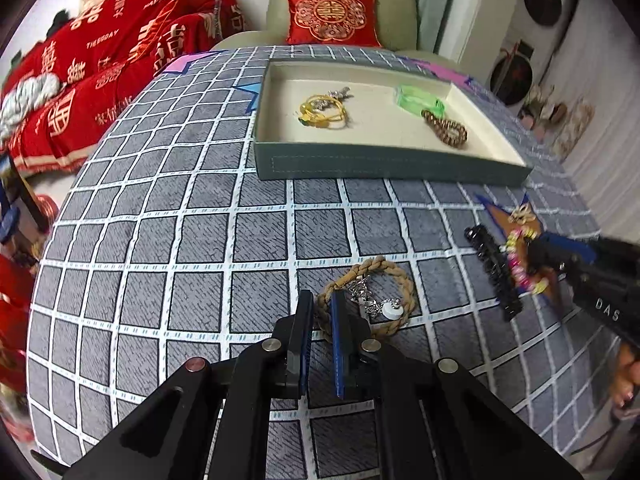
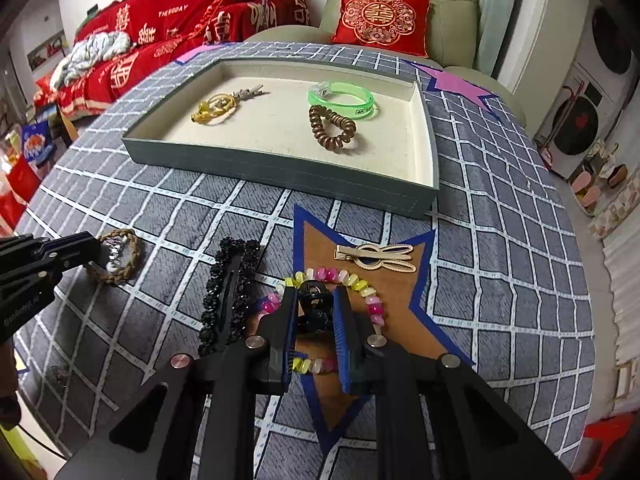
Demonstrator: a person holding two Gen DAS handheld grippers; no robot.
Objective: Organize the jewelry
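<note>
Jewelry, loose lot. Left gripper [image 1: 322,308]: jaws narrowly apart astride the near-left rim of a braided rope bracelet [image 1: 394,276], near side of the grey tray [image 1: 392,164]; likely light, pliable; pinch the braid, not the dangling chain. Right gripper [image 2: 316,308]: parted around a black claw clip [image 2: 314,300] inside a pastel bead bracelet [image 2: 374,304]; likely rigid, slippery.

Open bench cloth [image 1: 192,240] lies between the tray [image 1: 384,164] and the near items. Tray centre is bare between its two jewelry clusters. Right tongs [image 2: 316,312] are flanked closely by black clip [image 2: 230,292] and gold clip [image 2: 376,258].
</note>
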